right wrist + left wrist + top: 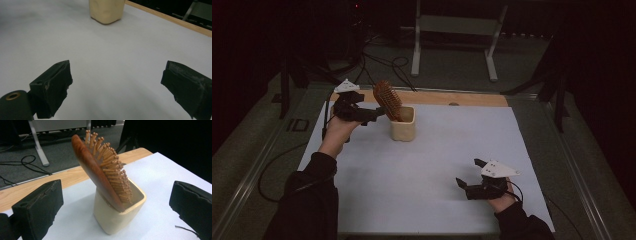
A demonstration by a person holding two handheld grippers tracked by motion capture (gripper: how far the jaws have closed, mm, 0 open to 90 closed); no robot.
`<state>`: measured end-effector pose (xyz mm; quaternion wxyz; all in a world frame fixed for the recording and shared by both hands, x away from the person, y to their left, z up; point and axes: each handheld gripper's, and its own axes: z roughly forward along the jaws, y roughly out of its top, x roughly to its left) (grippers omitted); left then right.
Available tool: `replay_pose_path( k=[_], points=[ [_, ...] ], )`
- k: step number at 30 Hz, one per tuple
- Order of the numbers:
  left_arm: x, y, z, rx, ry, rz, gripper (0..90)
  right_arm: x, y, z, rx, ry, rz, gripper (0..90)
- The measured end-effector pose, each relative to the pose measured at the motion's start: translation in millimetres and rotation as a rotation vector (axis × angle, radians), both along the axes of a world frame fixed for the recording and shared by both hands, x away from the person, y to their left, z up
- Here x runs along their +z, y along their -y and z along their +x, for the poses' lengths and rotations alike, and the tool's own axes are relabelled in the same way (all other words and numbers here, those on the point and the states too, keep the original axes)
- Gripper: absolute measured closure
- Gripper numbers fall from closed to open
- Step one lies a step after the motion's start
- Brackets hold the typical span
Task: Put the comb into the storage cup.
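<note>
Left gripper view looks along two black jaws spread as wide as they go, nothing between the pads, with the wooden hairbrush (100,173) and the cream cup (117,216) centred in the gap just ahead. That wide stance reads as a release, or at least a clearance, so the brush is borne by the cup alone. In the high view the left gripper (379,113) hangs just beside the brush head, close but apart from it. The brush stands handle-down in the cup, its paddle head leaning over the rim toward the left gripper and its wooden pins facing up and away; the lean makes sense, since the head is too broad and long to sink in, so it props against the cup's wall. The cup sits near the far edge of the white sheet (432,165), close to the bare wooden strip (472,98) of the table. The right gripper (468,176) rests low near the sheet's near right corner, well apart from the cup, its jaws also parted and empty, apparently parked because this step seems to need only one hand.
</note>
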<state>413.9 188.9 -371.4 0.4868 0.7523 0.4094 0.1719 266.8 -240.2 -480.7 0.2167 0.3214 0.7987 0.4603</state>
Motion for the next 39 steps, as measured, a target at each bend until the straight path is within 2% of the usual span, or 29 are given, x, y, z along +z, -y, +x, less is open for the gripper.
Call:
replay_pose_path(
  k=[3,5,8,13,15,22,26,28,31,39],
  points=[
    [-1.4,-3.6,-4.3,-0.007,0.002,-0.015,0.0,-0.3,0.6,0.2,-0.003,-0.002,0.004,7.8],
    [-2.8,-4.6,-6.2,-0.019,0.0,-0.005,0.0,-1.2,1.6,1.3,-0.004,-0.003,0.006,7.8],
    [-4.2,-6.4,-9.5,-0.032,0.017,-0.003,0.1,-2.4,3.6,3.4,-0.006,-0.008,0.007,7.8],
    [-8.2,-11.1,-18.3,-0.054,0.03,-0.025,0.0,-2.4,4.0,3.5,-0.007,-0.007,0.005,7.8],
    [-9.2,-12.6,-23.2,-0.068,0.036,-0.012,0.0,-1.6,3.2,2.1,-0.007,0.0,-0.001,7.8],
    [-14.9,-17.8,-40.1,-0.106,0.048,-0.013,0.1,-1.0,2.0,1.0,-0.013,0.002,-0.002,7.8],
    [-22.1,-19.2,-47.2,-0.131,0.044,-0.008,0.0,-1.9,2.7,1.5,-0.013,-0.002,-0.002,7.8],
    [-28.1,-19.6,-50.4,-0.147,0.033,-0.023,0.0,-2.1,2.8,1.5,-0.014,-0.006,0.001,7.8],
    [-37.0,-19.8,-57.7,-0.167,0.039,-0.022,0.0,-1.7,3.5,1.0,-0.011,-0.002,0.002,7.8],
    [-53.6,-25.3,-75.8,-0.175,0.027,-0.022,0.1,-4.2,7.3,-1.0,-0.012,-0.005,-0.005,7.8]
  ],
)
